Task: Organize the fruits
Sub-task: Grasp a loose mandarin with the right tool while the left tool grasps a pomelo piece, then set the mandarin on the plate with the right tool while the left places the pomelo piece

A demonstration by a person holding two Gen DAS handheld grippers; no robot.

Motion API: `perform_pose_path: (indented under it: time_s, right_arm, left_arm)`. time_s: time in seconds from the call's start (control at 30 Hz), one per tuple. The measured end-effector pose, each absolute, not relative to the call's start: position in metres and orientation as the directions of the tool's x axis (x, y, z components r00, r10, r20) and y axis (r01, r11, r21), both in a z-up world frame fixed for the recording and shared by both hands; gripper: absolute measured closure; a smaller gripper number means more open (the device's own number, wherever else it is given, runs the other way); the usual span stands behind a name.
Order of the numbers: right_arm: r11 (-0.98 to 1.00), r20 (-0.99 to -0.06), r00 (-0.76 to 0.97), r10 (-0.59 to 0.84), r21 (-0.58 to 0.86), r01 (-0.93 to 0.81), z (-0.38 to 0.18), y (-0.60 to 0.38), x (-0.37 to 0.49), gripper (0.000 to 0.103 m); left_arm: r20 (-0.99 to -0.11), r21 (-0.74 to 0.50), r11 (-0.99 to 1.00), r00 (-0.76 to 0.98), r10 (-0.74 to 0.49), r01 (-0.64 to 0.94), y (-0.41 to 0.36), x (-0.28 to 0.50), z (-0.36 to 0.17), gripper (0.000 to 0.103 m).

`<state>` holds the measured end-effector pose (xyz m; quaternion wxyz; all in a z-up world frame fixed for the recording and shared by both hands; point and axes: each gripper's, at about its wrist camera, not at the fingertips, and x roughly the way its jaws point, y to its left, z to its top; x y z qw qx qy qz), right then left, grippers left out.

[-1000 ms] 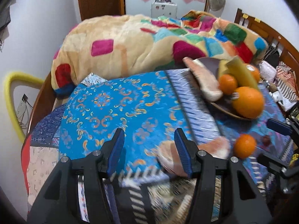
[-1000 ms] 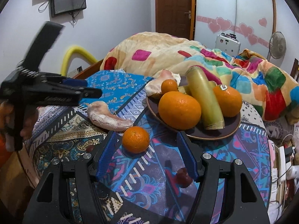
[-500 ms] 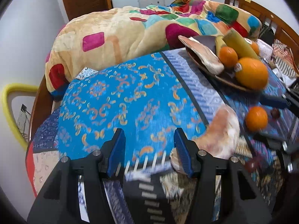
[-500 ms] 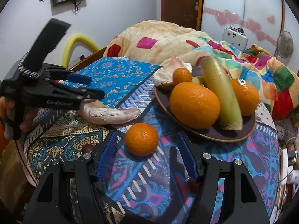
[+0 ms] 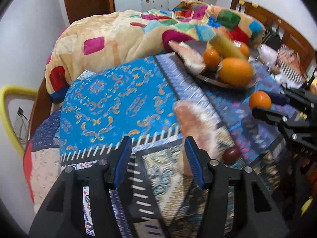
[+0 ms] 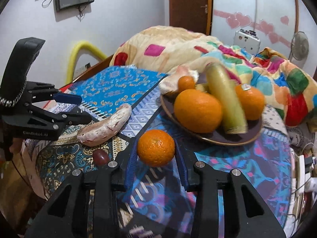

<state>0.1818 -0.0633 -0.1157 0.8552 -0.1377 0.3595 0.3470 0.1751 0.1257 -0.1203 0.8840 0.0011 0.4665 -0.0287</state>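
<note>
- Plate (image 6: 255, 133) of fruit sits on the patterned cloth (image 6: 111, 91) over the bed, holding a big orange (image 6: 198, 110), two smaller ones, a long green-yellow fruit (image 6: 225, 97) and a pale sweet potato (image 6: 178, 77).
- Small orange (image 6: 156, 147) lies on the cloth just in front of the plate, between the blue pads of the right gripper (image 6: 156, 158); its jaws have just been closing and both pads now touch the orange's sides.
- Second sweet potato (image 6: 107, 126) lies left of the plate, with a dark red fruit (image 6: 101, 157) near it.
- Left gripper (image 5: 158, 156) hovers with fingers spread on nothing; the sweet potato (image 5: 196, 123) lies outside its right finger.
</note>
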Motion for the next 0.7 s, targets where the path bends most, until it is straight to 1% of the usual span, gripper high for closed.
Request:
perform_pose_path:
  time_s: [0.17,0.3,0.53,0.57,0.67,0.7]
  right_arm:
    - [0.749,-0.675,0.554,0.487,-0.003,-0.662,-0.1,-0.085,0.18,0.069]
    - [0.775,-0.66,0.587,0.468,-0.013,-0.632,-0.094,-0.104,0.18,0.069]
    - [0.797,-0.659,0.605,0.446,-0.014,-0.604,-0.099,-0.125,0.184,0.069]
    - [0.8,-0.659,0.607,0.444,-0.014,-0.6,-0.101,-0.127,0.184,0.069]
    - [0.802,-0.659,0.608,0.444,-0.011,-0.597,-0.104,-0.134,0.185,0.069]
    - [0.802,-0.659,0.606,0.445,-0.007,-0.597,-0.105,-0.135,0.186,0.069]
  left_arm:
    - [-0.818,-0.066,0.994,0.565,-0.102,0.085,0.104,0.18,-0.112,0.048]
    - [-0.836,-0.052,0.993,0.539,-0.103,0.109,0.087,0.188,-0.121,0.048]
    - [-0.864,-0.052,0.994,0.494,-0.091,0.091,0.078,0.2,-0.144,0.048]
    - [-0.86,-0.05,0.995,0.502,-0.089,0.091,0.077,0.199,-0.145,0.049]
    - [-0.853,-0.06,0.995,0.513,-0.094,0.082,0.079,0.199,-0.145,0.057]
    - [-0.851,-0.058,0.995,0.517,-0.09,0.077,0.08,0.199,-0.145,0.061]
